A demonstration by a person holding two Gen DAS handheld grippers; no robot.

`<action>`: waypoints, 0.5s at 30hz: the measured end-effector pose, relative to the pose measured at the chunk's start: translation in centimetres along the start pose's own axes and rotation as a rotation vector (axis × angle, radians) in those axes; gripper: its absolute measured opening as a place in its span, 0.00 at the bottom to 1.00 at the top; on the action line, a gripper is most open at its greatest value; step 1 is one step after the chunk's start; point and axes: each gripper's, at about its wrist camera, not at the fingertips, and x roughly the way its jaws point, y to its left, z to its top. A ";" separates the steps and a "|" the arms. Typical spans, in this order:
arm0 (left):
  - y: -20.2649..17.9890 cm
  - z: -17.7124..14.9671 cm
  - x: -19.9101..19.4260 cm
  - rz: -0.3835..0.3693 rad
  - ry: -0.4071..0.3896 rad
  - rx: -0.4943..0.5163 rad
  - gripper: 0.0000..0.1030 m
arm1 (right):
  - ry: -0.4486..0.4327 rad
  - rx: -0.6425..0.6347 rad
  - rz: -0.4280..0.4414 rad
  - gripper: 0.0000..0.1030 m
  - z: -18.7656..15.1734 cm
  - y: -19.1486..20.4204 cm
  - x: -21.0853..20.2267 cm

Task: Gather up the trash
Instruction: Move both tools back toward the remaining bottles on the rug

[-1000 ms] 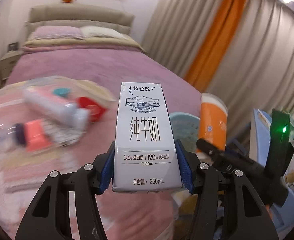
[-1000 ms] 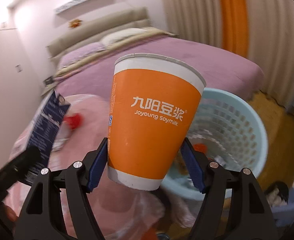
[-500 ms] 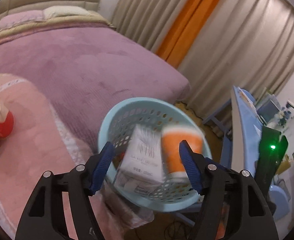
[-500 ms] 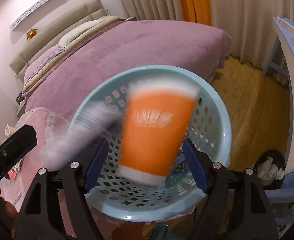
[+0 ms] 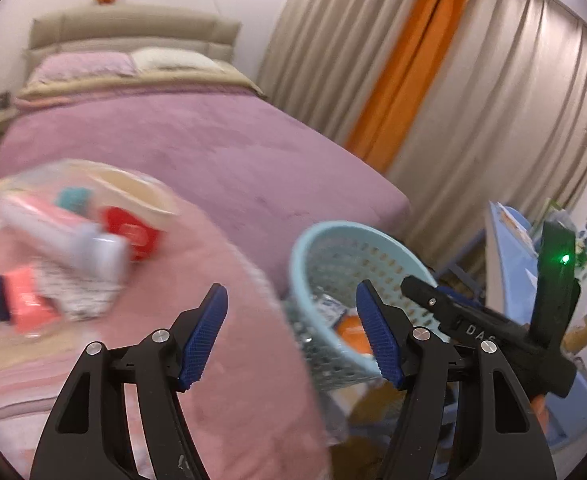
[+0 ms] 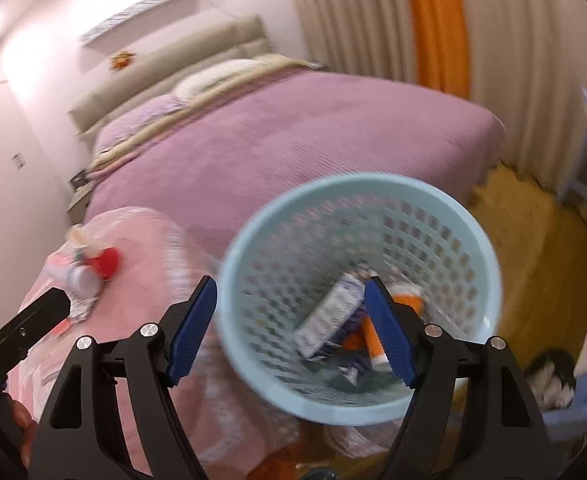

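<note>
A light-blue mesh basket [image 6: 353,184] stands on the floor beside the bed. Inside it lie a white milk carton [image 6: 329,316] and an orange paper cup [image 6: 367,332]. My right gripper [image 6: 290,286] hangs open and empty above the basket's near rim. My left gripper [image 5: 291,292] is also open and empty, over the edge of the pink blanket [image 5: 229,360], with the basket [image 5: 333,236] to its right. Blurred trash lies on the blanket to the left: a red cup [image 5: 133,232], a white tube [image 5: 61,232] and a pink-labelled bottle [image 5: 21,304].
A purple-covered bed [image 5: 197,148] fills the background, with beige and orange curtains [image 5: 405,80] behind it. A blue table [image 5: 509,264] stands at the right. There is wooden floor [image 6: 533,248] beyond the basket, and a dark bundle [image 6: 553,372] lies near it.
Both grippers have let go: the milk carton and the orange cup have dropped into the basket. The left gripper has swung back left, bringing the trash pile into its view.
</note>
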 end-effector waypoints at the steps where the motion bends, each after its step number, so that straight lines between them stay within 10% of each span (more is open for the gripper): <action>1: 0.4 -0.1 -0.8 0.016 -0.013 -0.001 0.62 | -0.009 -0.030 0.030 0.70 -0.1 1.3 -0.2; 15: 10.9 -1.0 -10.6 0.321 -0.153 -0.111 0.63 | -0.014 -0.266 0.235 0.70 -0.3 13.5 1.6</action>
